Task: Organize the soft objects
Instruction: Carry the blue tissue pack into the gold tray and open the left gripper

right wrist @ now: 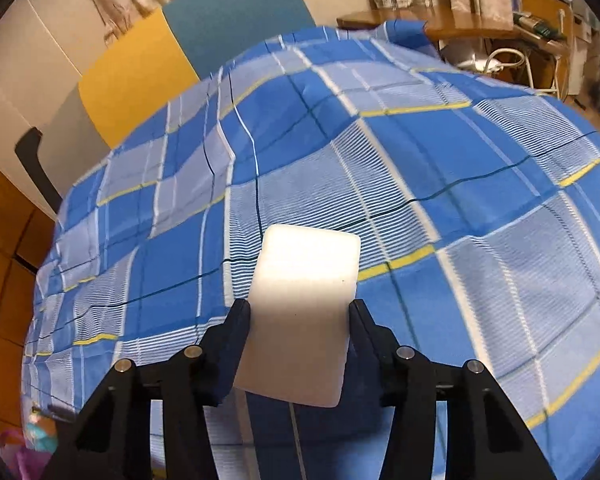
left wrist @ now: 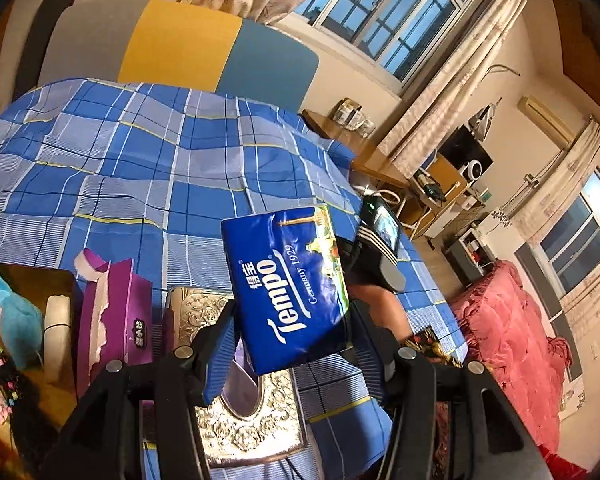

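My left gripper (left wrist: 290, 334) is shut on a blue Tempo tissue pack (left wrist: 288, 284) and holds it tilted above an ornate silver tissue box (left wrist: 236, 412). A purple tissue box (left wrist: 114, 320) stands to its left on the blue plaid bedsheet (left wrist: 140, 168). My right gripper (right wrist: 300, 320) is shut on a white foam block (right wrist: 304, 316) and holds it above the plaid sheet (right wrist: 460, 200). The other gripper's body (left wrist: 380, 240) shows behind the Tempo pack in the left wrist view.
A wooden box (left wrist: 24, 292) at the left holds a pale blue plush toy (left wrist: 16, 312) and a white object. A headboard (left wrist: 220, 44) in yellow and teal is behind the bed. A red sofa (left wrist: 512, 332) and a wooden desk (right wrist: 480, 20) stand to the right.
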Motion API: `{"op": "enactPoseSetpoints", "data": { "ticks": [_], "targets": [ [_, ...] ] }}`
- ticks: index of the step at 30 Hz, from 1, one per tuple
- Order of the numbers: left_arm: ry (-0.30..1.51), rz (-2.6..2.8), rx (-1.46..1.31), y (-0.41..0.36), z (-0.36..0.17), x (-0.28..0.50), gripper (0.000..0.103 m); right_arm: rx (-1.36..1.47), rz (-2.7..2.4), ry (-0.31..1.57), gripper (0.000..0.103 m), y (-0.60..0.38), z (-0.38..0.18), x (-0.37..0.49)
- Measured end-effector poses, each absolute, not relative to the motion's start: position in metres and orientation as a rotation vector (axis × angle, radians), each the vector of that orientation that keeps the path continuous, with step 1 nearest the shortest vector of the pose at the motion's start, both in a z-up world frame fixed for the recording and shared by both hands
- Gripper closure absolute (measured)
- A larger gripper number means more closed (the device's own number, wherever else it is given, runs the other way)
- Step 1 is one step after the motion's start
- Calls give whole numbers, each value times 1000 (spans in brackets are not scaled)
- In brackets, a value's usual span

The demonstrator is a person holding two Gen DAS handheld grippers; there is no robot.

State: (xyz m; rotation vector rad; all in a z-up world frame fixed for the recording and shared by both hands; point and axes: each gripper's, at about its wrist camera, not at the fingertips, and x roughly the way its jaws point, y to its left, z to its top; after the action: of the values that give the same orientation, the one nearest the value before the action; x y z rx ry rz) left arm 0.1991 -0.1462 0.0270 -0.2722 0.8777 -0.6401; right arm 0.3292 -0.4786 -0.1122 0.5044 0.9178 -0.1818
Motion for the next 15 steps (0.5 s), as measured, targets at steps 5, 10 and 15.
{"op": "enactPoseSetpoints", "data": {
  "ticks": [5, 10, 15],
  "targets": [
    [843, -625, -258, -131, 37, 183, 48, 509, -155, 865, 52, -472, -93, 292],
    [829, -588, -268, -106, 39, 168, 48, 506, -131, 816, 52, -457, -81, 251],
    [813, -523, -278, -66, 37, 155, 48, 484, -115, 758, 52, -441, -62, 212]
  ]
}}
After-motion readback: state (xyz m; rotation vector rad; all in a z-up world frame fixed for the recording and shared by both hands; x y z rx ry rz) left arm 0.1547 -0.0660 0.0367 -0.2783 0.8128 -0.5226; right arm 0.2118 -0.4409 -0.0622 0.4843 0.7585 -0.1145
